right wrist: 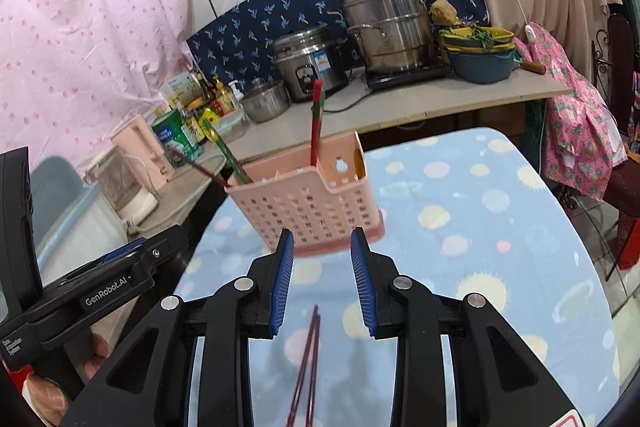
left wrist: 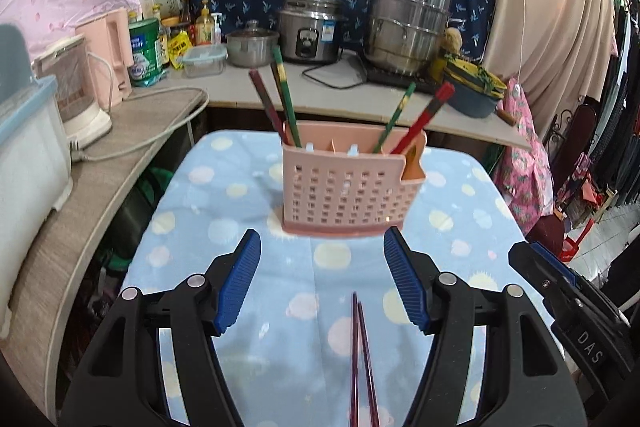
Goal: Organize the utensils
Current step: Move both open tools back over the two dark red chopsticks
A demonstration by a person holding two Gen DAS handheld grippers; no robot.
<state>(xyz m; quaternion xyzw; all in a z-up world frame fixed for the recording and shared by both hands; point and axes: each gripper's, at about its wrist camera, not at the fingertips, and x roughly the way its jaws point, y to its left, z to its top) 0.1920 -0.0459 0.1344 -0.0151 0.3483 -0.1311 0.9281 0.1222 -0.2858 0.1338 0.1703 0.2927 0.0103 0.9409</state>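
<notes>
both tongs, left tongs and right tongs, are hanging apart and empty; one should be lowering squarely over the chopsticks on the surface, near the holder.

Both views are bright and evenly lit by soft, diffuse light. Shadows under the pink utensil basket are faint. Strong fisheye distortion bends the table edges and walls, with dark vignetting in the corners. The basket and chopsticks look slightly motion-blurred. Steel pots show mild glare.
</notes>
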